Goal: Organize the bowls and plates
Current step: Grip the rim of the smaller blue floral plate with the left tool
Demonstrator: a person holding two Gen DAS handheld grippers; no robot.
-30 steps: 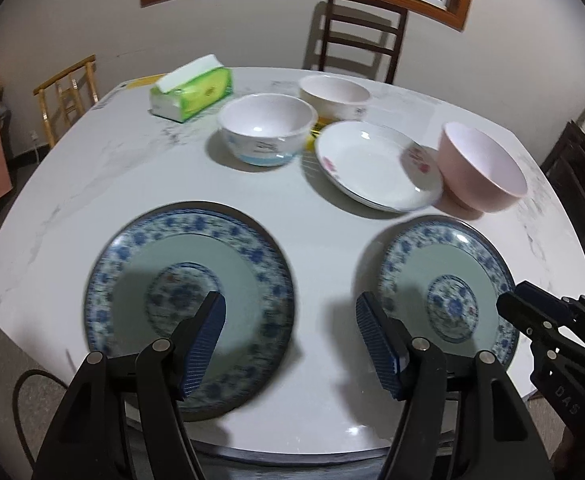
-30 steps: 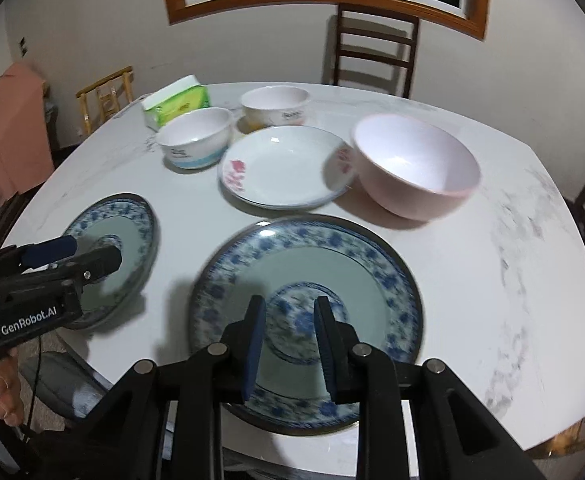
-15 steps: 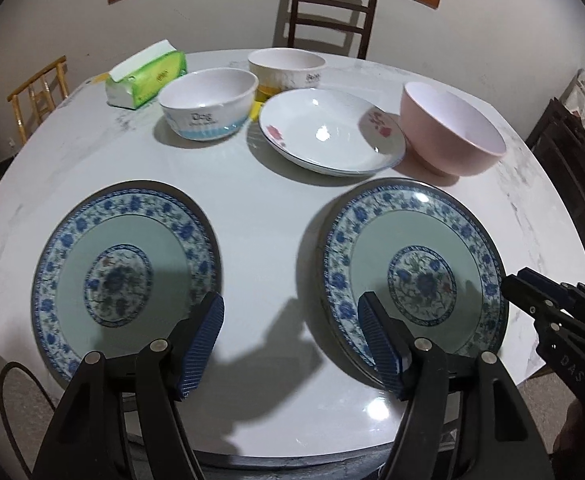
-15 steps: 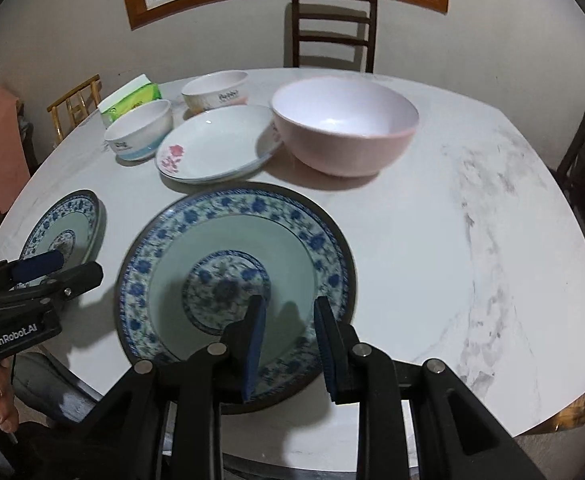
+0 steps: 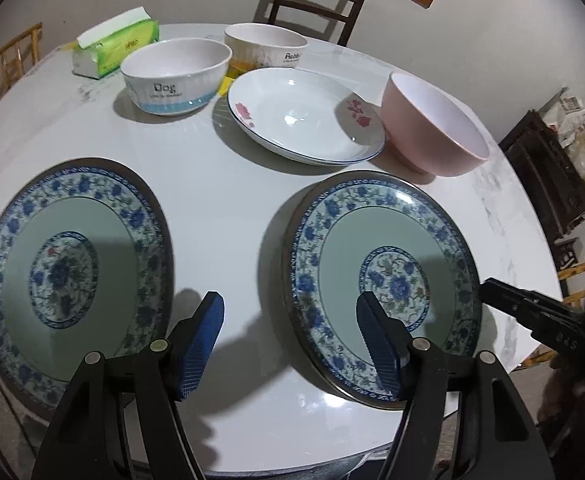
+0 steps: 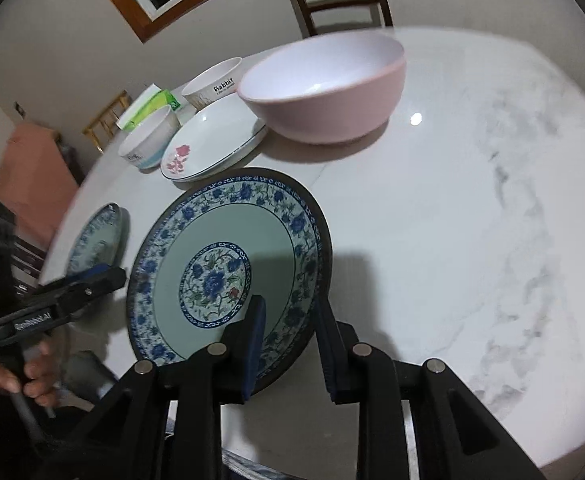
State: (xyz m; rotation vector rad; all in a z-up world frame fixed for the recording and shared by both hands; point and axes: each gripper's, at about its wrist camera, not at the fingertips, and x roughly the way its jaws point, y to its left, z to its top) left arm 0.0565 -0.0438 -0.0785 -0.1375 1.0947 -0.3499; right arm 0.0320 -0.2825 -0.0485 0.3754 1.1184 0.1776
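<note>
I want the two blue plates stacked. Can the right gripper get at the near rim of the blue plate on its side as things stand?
Probably yes. The right gripper already straddles the right blue plate at its near rim, one finger over the face and one outside the edge, not visibly clamped. Nothing lies between them.

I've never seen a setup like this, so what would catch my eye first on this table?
Two matching blue-flowered plates at the near edge: the left plate lies flat, while the right hand-held gripper straddles the rim of the right plate, one finger over it and one outside. Behind them a pink bowl stands beside a white plate with red flowers.
</note>
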